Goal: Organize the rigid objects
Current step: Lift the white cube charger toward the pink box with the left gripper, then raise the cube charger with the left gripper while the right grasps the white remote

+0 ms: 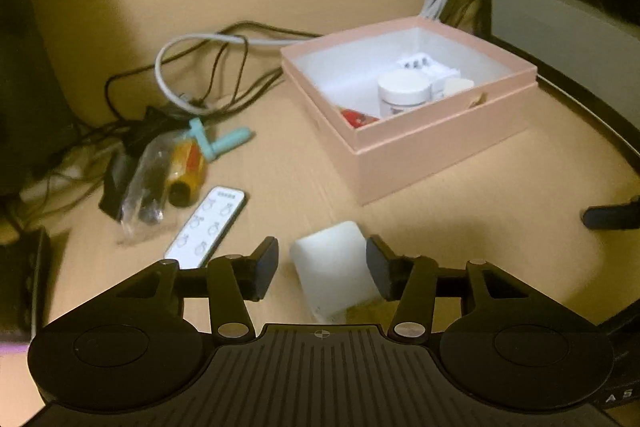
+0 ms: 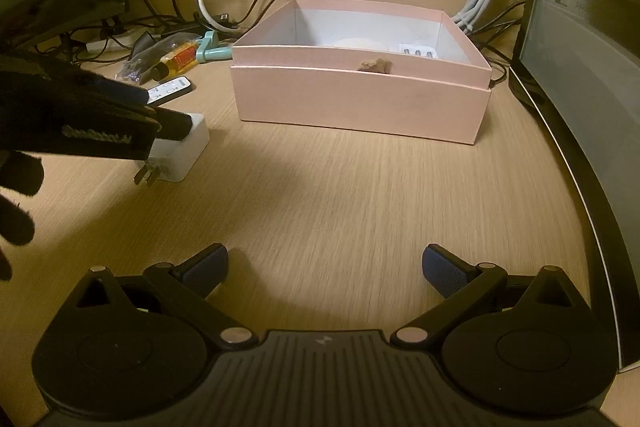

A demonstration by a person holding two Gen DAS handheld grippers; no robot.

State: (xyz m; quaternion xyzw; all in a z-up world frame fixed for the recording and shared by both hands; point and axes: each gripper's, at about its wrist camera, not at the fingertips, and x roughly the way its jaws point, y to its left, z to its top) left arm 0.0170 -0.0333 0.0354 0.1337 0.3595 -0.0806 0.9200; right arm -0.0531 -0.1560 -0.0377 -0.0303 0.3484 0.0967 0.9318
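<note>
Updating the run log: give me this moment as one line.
left gripper: open, straddling white charger on desk | right gripper: open, empty | pink box: holds white jar

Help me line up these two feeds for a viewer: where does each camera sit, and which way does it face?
Left wrist: on the left gripper, looking forward and down at the white charger between its open fingers, pink box beyond.
Right wrist: on the right gripper, low over the desk, facing the box's front; the left gripper and a black-gloved hand show at left.
Shared: box, charger, remote.
</note>
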